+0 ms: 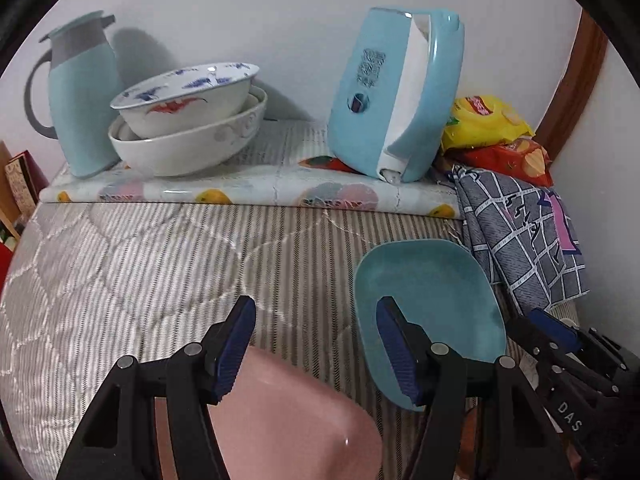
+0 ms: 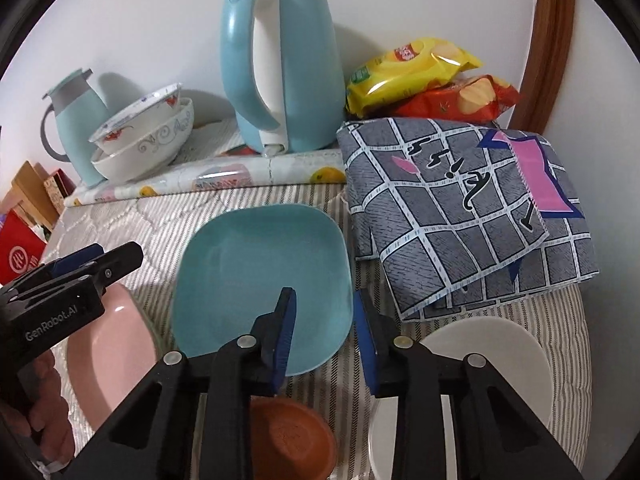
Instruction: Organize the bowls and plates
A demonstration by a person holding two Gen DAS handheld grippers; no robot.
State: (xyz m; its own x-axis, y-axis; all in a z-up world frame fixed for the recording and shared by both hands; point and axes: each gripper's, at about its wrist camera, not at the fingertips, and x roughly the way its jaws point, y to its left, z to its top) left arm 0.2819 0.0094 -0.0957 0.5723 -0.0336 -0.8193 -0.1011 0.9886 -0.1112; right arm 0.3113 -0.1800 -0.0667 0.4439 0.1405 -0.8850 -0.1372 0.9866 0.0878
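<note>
Plates, 3 flat on striped quilt: square teal plastic plate [image 2: 262,284] centre; pink plate [image 2: 114,344] to its left; white round plate [image 2: 496,344] to its right.
Bowls: 2 white ceramic bowls [image 1: 188,120] nested on rear board, plus 1 small brown bowl [image 2: 292,444] near edge.
L gripper [image 1: 316,348]: jaws apart, over pink plate, empty.
R gripper [image 2: 324,340]: jaws apart, straddling teal plate rim.
Nearby: blue kettle [image 2: 280,76], teal jug [image 1: 80,96], 2 snack bags [image 2: 420,76]; grey checked cloth [image 2: 464,208] just beside teal plate.

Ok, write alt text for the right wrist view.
The open right gripper straddles the near rim of a teal plate on a striped cloth, with a pink plate left, white plate right, and brown bowl below.
</note>
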